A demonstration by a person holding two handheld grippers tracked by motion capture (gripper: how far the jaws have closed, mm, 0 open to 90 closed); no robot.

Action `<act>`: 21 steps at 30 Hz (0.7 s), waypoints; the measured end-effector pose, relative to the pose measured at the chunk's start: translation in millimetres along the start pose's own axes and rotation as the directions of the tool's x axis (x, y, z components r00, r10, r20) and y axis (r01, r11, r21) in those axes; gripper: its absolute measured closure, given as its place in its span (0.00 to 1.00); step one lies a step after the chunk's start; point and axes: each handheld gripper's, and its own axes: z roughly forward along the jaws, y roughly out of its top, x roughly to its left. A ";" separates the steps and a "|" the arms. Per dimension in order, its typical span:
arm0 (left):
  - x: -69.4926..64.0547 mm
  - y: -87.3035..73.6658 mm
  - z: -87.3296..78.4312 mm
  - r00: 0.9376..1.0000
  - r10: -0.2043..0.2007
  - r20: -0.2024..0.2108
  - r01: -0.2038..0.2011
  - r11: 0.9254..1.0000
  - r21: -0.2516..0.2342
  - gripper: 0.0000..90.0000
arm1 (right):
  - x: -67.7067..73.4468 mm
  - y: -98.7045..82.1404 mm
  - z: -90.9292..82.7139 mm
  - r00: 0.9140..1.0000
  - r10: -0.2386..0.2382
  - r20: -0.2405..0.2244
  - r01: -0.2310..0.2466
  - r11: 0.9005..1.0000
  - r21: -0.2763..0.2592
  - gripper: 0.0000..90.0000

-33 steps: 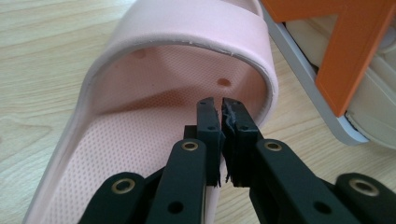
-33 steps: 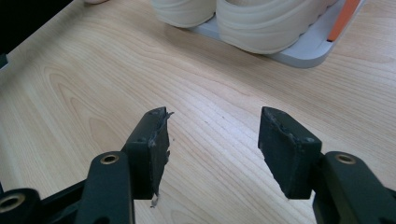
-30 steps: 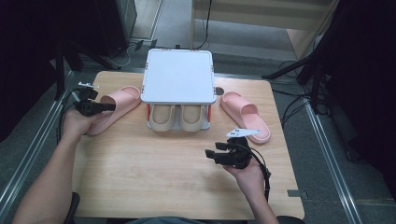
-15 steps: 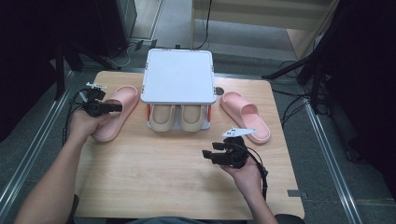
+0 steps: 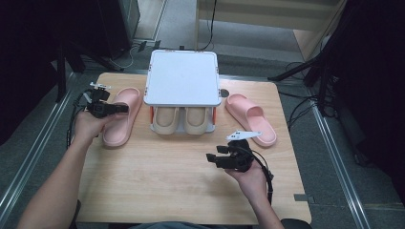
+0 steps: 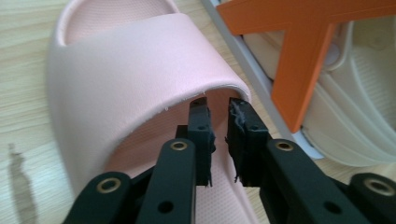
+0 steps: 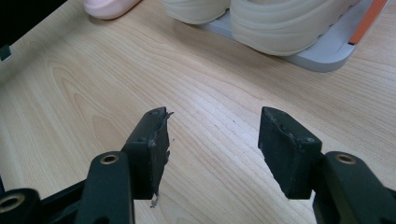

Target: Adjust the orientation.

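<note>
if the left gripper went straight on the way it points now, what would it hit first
Most likely the strap of the pink slipper. The left gripper has its jaws, just opening with nothing clamped between them, right at the strap's edge. Beyond it stands the orange leg of the shoe rack, though depth is hard to judge.

A wooden table (image 5: pixel 143 191) stands on grey floor (image 5: pixel 181 19).

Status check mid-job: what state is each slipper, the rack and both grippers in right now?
Left pink foam slipper: flat on the wooden table, left of the rack.
Right pink foam slipper: flat on the table, untouched.
Pair of cream slippers: side by side on the lower shelf.
White two-tier rack: top shelf bare.
Left gripper: jaws just opening at the strap edge, a narrow gap, nothing gripped.
Right gripper: open, holding nothing.
</note>
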 end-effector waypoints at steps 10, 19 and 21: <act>-1.7 -0.1 -24.7 0.999 0.033 -0.023 -0.033 0.999 -0.001 0.72 | 0.5 4.4 3.9 1.000 -0.015 -0.012 0.015 1.000 0.003 0.48; 5.4 -9.6 -51.8 1.000 -0.013 -0.018 0.012 0.999 -0.036 0.65 | 3.6 13.6 15.4 0.998 -0.048 -0.046 0.049 0.999 0.018 0.48; 7.4 -12.4 -56.3 1.000 -0.015 -0.026 0.014 0.999 -0.041 0.64 | 4.4 15.5 18.3 0.997 -0.053 -0.053 0.055 0.998 0.023 0.48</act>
